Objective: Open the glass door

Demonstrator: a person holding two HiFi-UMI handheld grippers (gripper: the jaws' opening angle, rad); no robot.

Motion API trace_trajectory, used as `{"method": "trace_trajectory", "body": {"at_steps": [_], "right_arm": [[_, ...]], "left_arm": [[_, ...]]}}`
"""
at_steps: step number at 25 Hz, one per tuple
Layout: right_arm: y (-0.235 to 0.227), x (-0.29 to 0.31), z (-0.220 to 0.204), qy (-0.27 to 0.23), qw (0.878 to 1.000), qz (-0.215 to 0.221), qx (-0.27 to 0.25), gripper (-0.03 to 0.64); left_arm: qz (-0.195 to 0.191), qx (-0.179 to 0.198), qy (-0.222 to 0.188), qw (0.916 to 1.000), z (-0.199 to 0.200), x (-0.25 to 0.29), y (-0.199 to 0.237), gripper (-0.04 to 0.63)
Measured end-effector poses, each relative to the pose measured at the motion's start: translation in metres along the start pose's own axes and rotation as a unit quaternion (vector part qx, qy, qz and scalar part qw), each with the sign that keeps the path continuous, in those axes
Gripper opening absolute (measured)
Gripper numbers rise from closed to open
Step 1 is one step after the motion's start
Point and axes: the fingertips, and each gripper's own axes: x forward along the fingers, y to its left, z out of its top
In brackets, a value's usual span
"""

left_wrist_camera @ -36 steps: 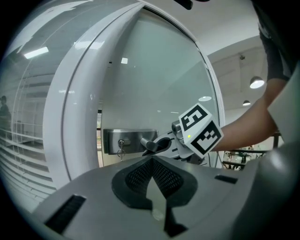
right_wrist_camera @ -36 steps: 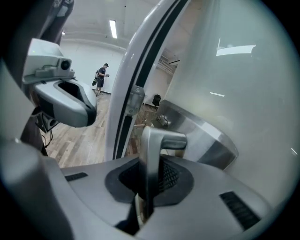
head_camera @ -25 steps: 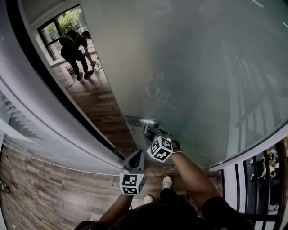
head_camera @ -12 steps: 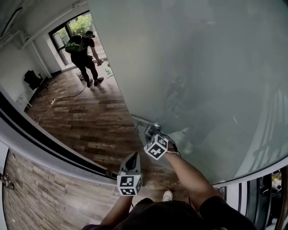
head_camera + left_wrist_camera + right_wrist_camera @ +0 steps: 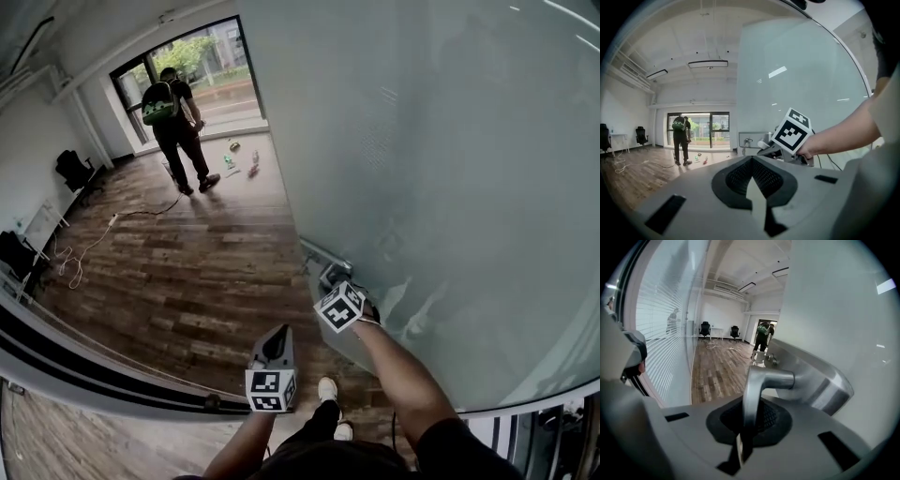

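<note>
Change: glass door (image 5: pixel 450 187) swung wider than a second ago.
Right gripper (image 5: pixel 740 446): clamped on door handle (image 5: pixel 761 380) at the door's edge.
Left gripper (image 5: pixel 757 192): fingers together, empty, clear of the door.
Only right gripper view: lever between the jaws.

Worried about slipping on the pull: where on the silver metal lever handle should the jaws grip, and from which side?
The flat bar of the silver metal lever handle, past its bend, not the round neck into the steel lock plate. Come end-on from the bar's free end, so the jaws close on its two flat faces, as the right gripper does now.
</note>
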Motion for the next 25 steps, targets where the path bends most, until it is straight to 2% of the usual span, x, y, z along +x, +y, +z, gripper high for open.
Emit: {"method": "trace_trajectory", "body": {"at_steps": [7,13,18,22,25], "right_arm": [[-0.089,0.024,-0.008,0.01,0.999,-0.028,0.036,0.015],[-0.163,0.048,-0.024,0.0,0.997,-0.045,0.068,0.015],[-0.21,0.087,-0.058,0.007,0.992,-0.069,0.102,0.015],[-0.273,0.072,-0.063,0.02,0.988,-0.09,0.124,0.015],[-0.31,0.072,-0.073,0.029,0.984,-0.107,0.142,0.015]], "left_arm": [[-0.018,-0.014,0.001,0.9997,0.01,0.075,0.005,0.002],[-0.023,-0.016,0.0,0.9996,0.019,0.141,0.028,0.002],[-0.033,-0.021,0.003,0.9992,-0.006,0.192,0.054,0.002],[-0.042,-0.024,-0.002,0.9988,0.028,0.224,0.053,0.002],[-0.05,-0.022,-0.002,0.9985,0.032,0.244,0.06,0.002]]}}
